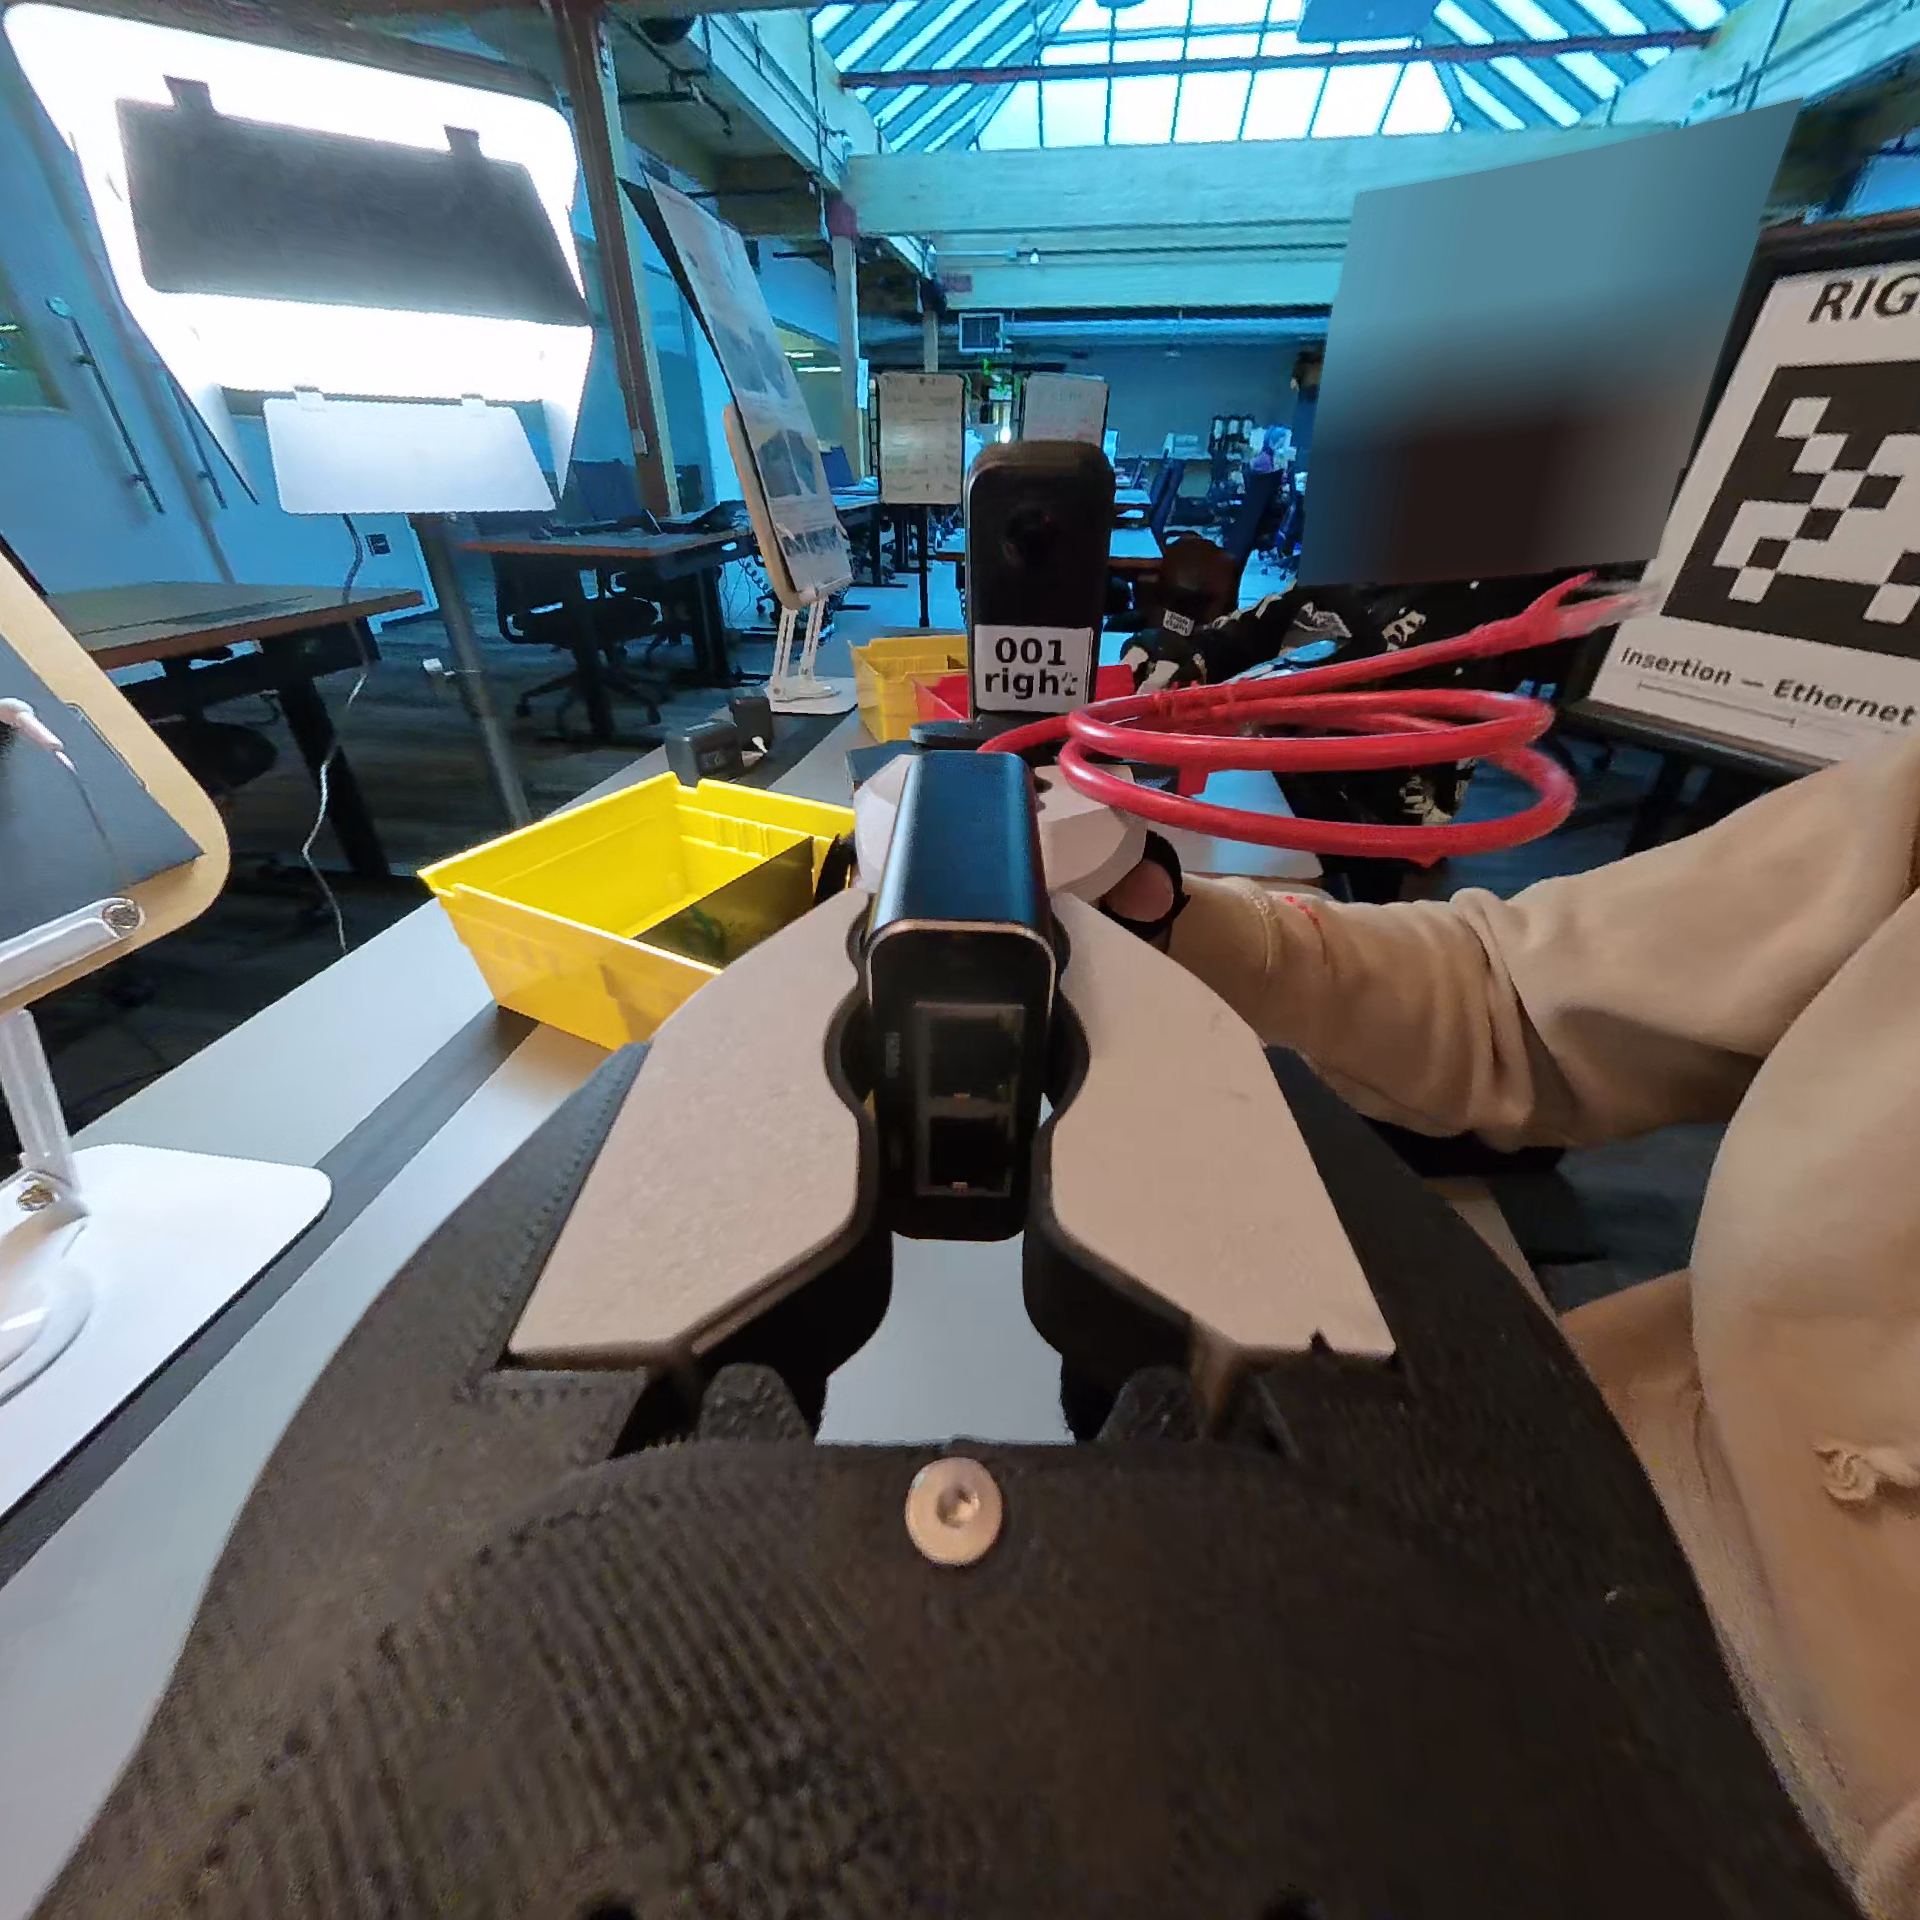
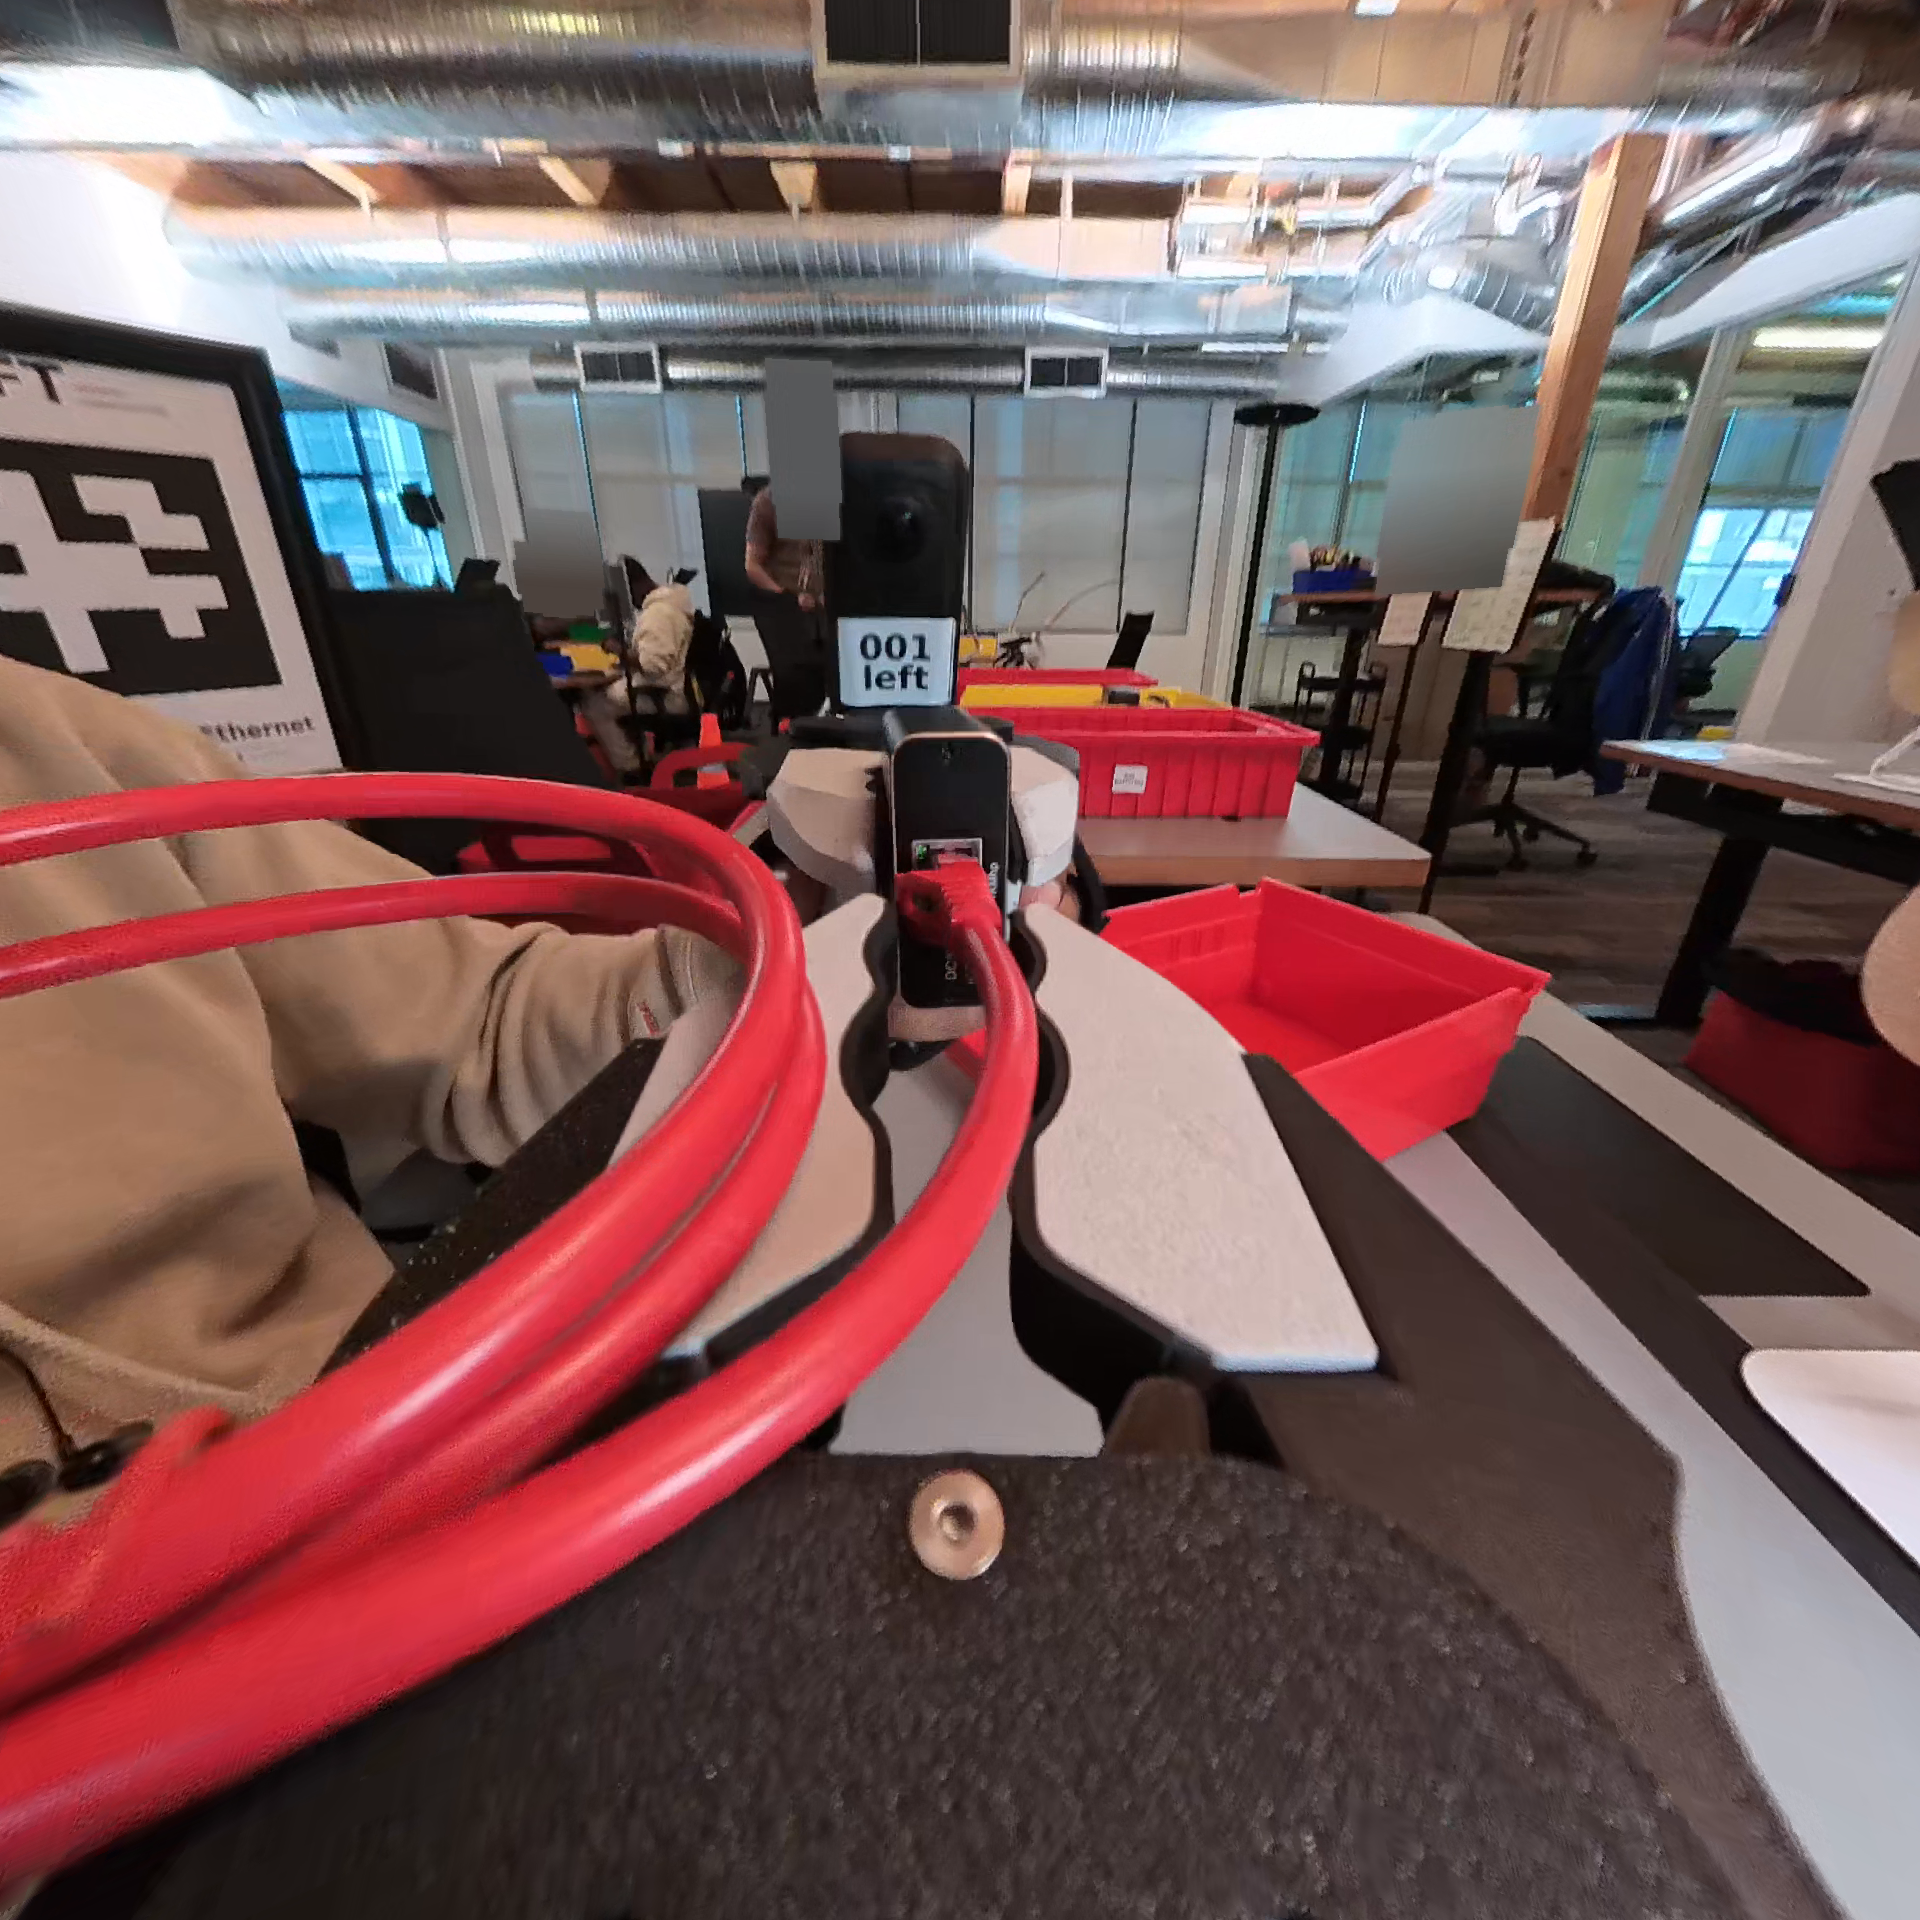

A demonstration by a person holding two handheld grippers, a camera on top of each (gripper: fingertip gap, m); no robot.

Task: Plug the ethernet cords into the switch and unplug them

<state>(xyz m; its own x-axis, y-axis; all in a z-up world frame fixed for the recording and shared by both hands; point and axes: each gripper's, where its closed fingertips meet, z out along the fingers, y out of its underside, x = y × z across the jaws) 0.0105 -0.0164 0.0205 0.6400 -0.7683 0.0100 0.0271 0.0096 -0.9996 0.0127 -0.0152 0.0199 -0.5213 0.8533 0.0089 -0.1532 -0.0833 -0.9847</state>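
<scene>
A: Left gripper [image 1: 961, 1049]?
B: Clamped on the black switch [image 1: 961, 935], dead centre, ports showing.
A: Right gripper [image 2: 951, 997]?
B: Closed on the red ethernet cord [image 2: 727, 1195] at its plug, seated in the switch at 12 o'clock; coils at 9 o'clock.

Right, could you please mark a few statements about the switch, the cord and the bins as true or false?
1. The left claw is shut on the black switch. True.
2. A cord fills the ports facing the left wrist camera. False: both ports there are empty.
3. The red cord has its plug in a port on the switch's other face. True.
4. The cord lies straight along the table. False: it hangs in loops beside the right claw.
5. The bin by the right claw is blue. False: it is red.
</scene>
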